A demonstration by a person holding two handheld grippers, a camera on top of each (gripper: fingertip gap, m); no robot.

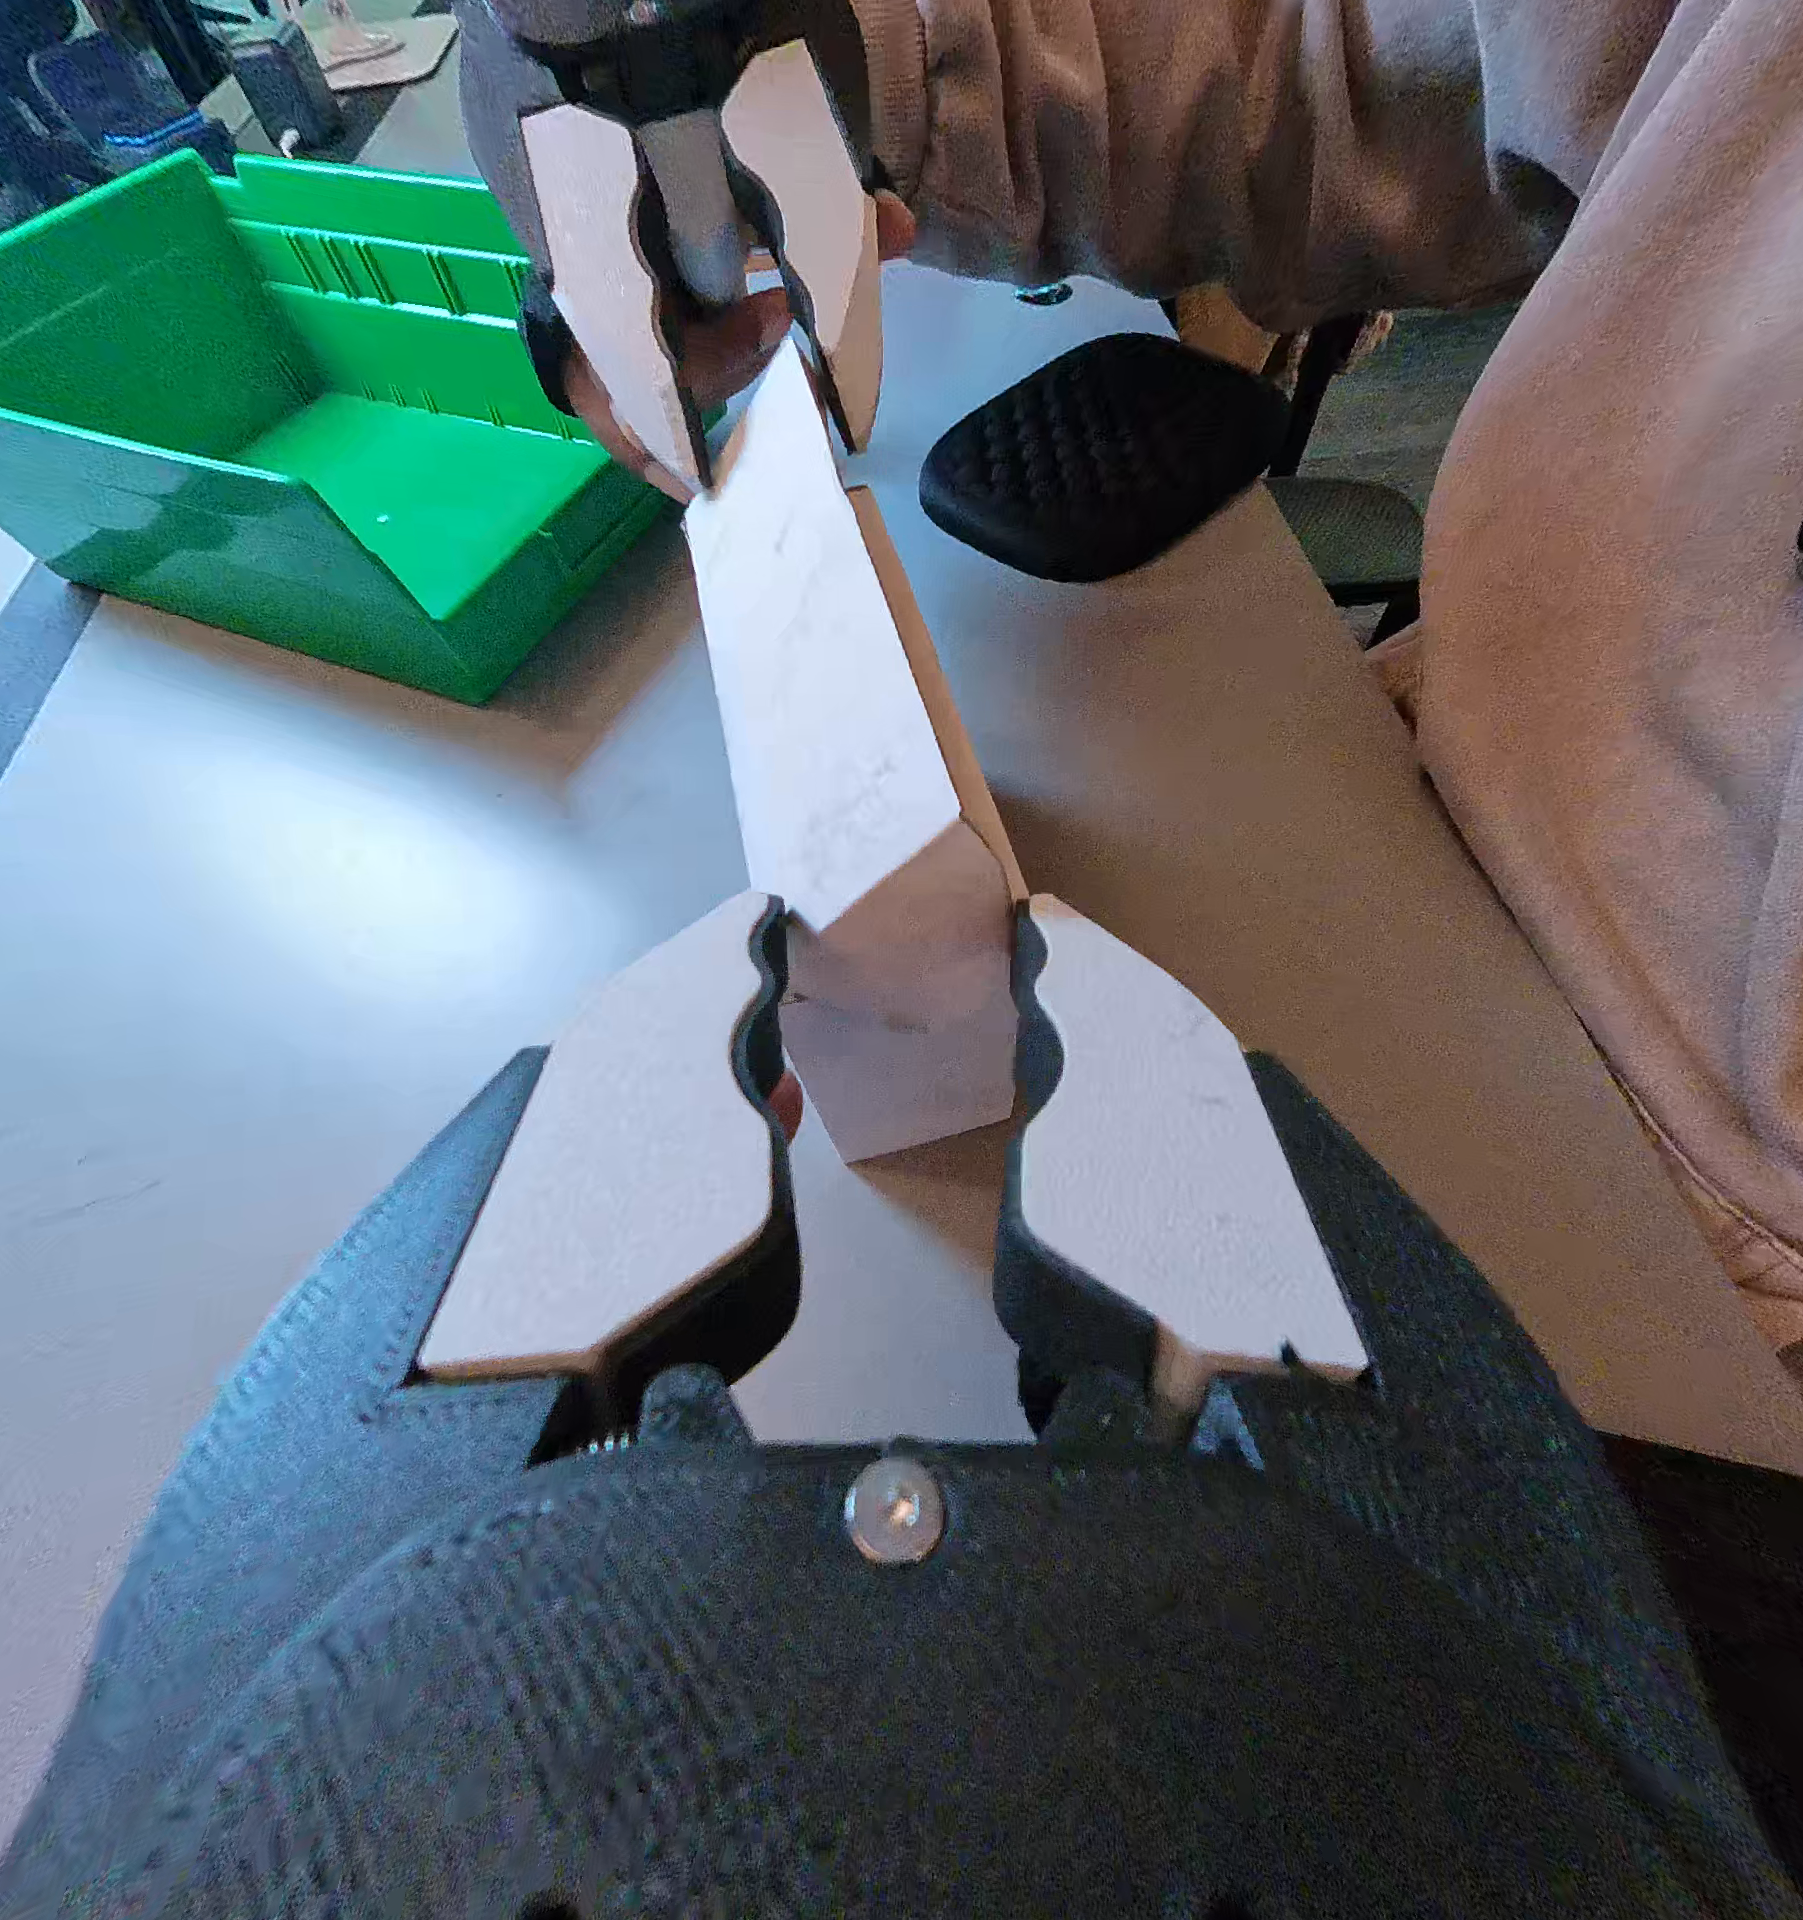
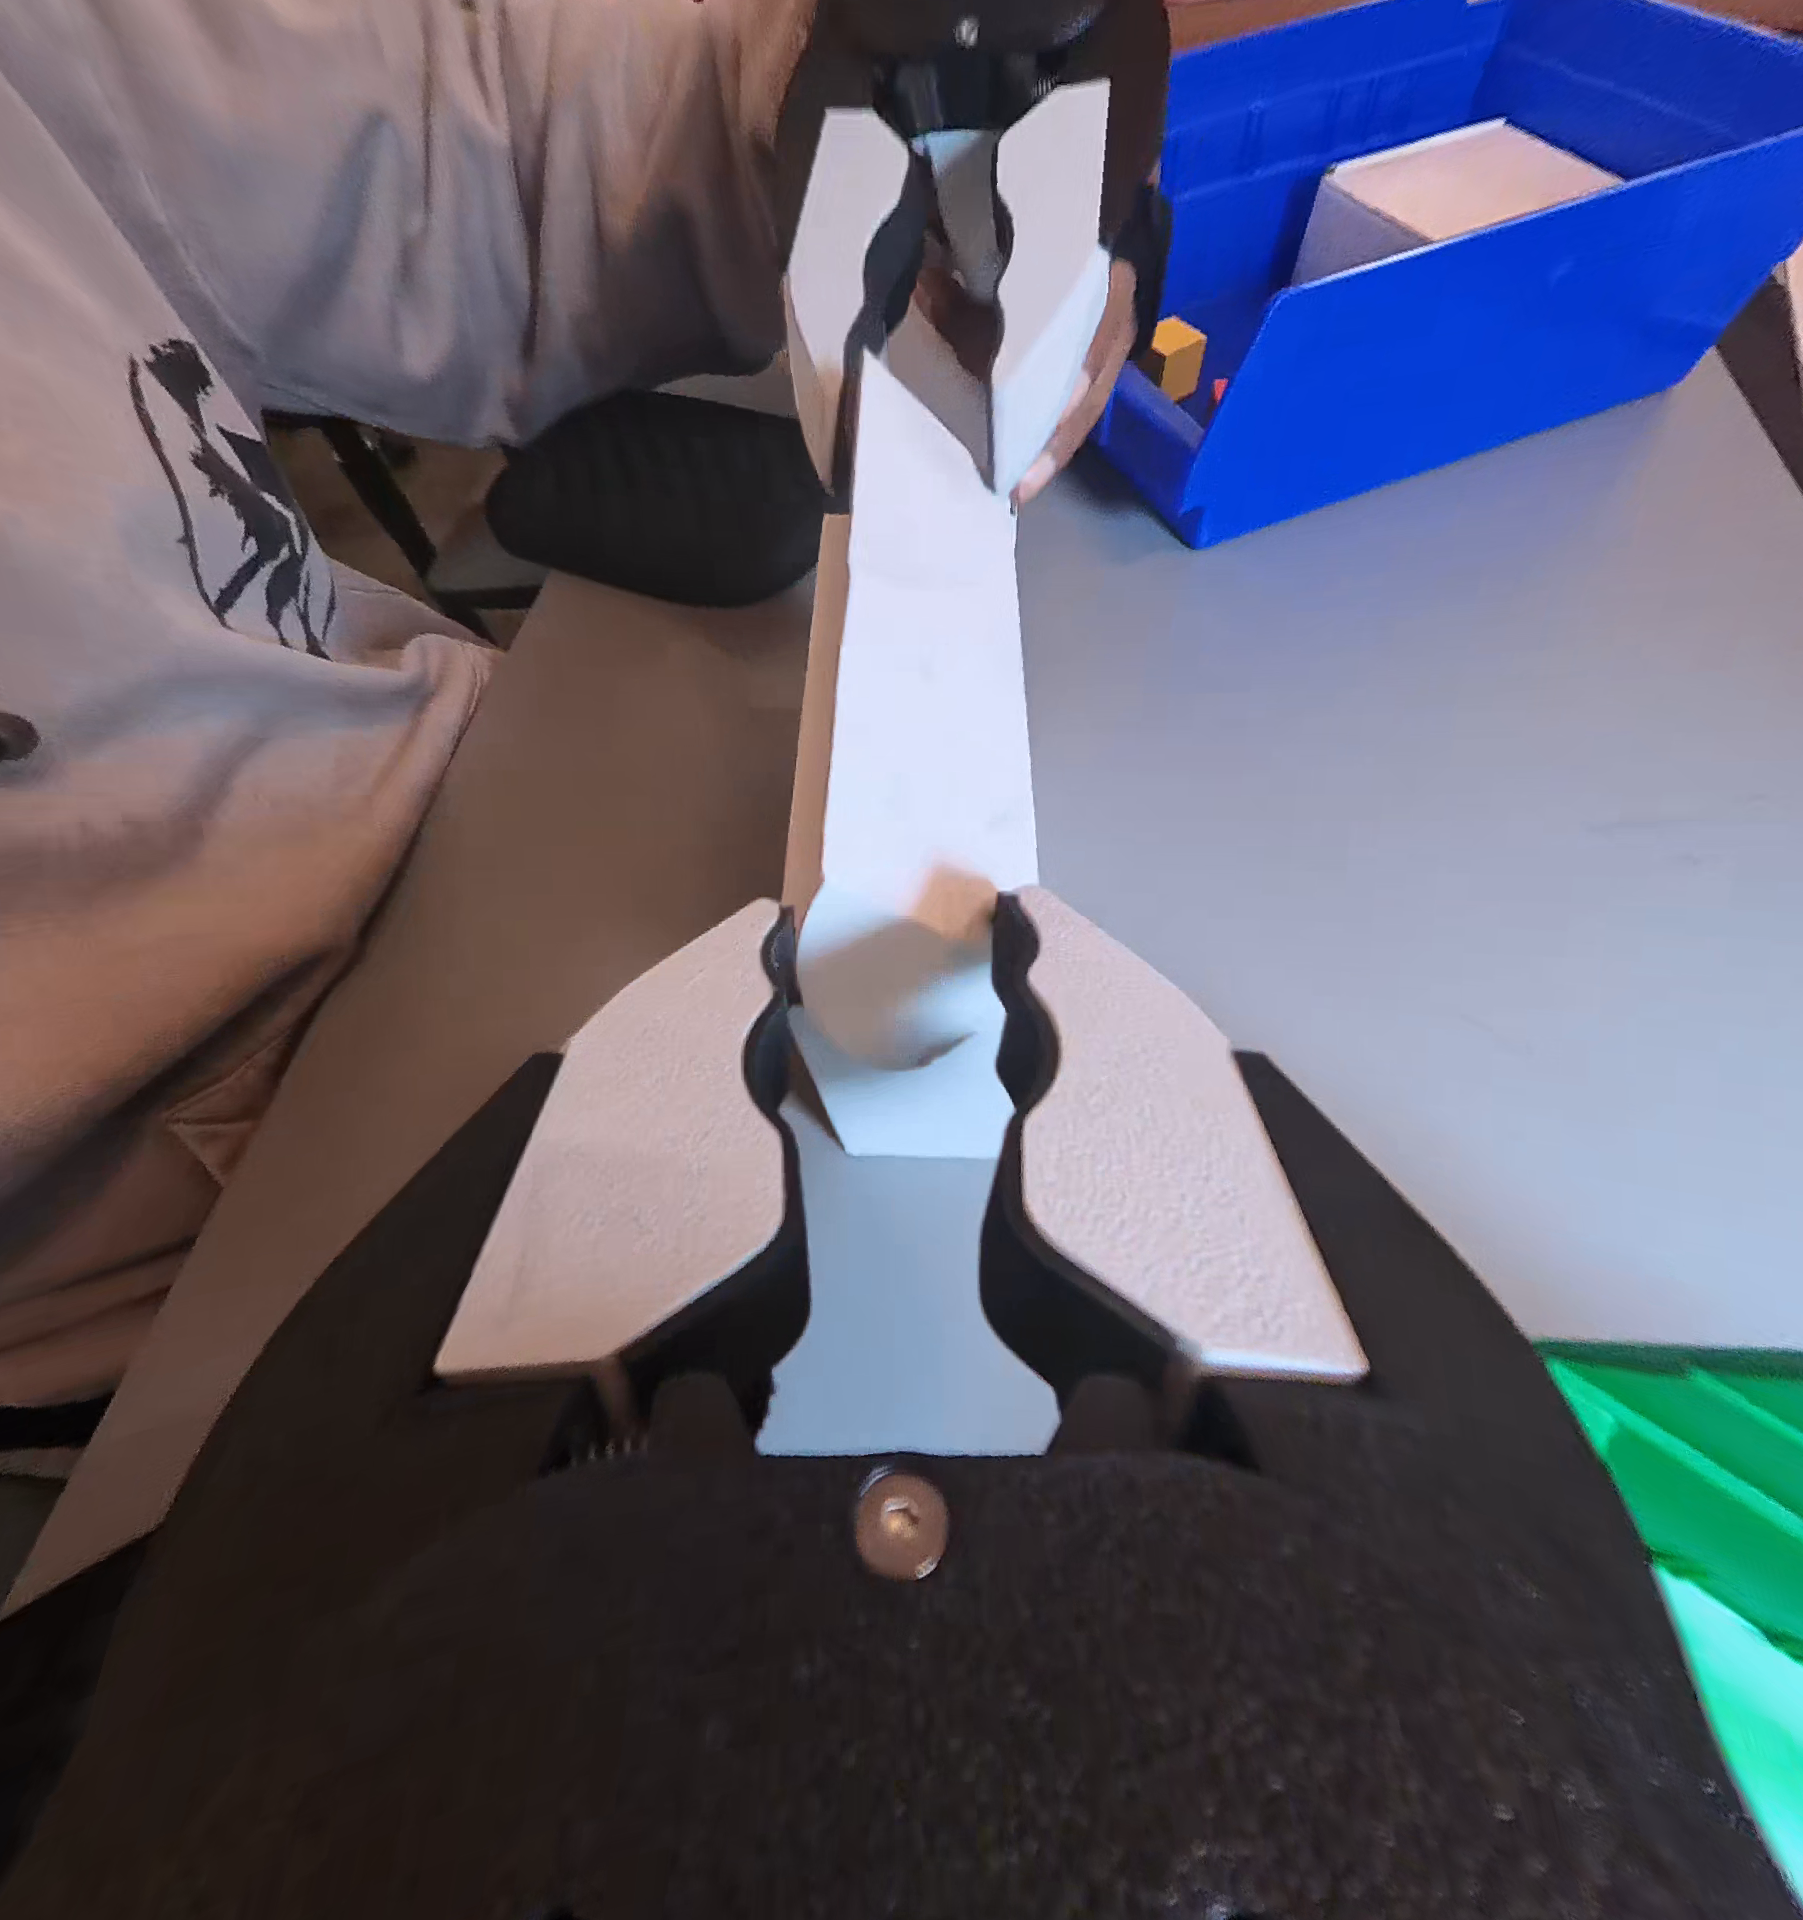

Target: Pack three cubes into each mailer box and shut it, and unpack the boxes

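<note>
Two hand-held grippers clamp opposite ends of one closed white cardboard mailer box (image 1: 824,717) above the grey bench (image 1: 253,935): left hand-held gripper (image 1: 897,997), right hand-held gripper (image 2: 897,997). An empty green plastic bin (image 1: 284,436) sits beyond, a blue plastic bin (image 2: 1499,270) opposite.

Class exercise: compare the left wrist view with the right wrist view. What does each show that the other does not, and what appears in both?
Only the left wrist view shows the green bin's bare inside. Only the right wrist view shows the blue bin, holding a white box and a yellow cube. Both show the white mailer box held at opposite ends by the left gripper and right gripper, the grey table, and the person's sweatshirt.
</note>
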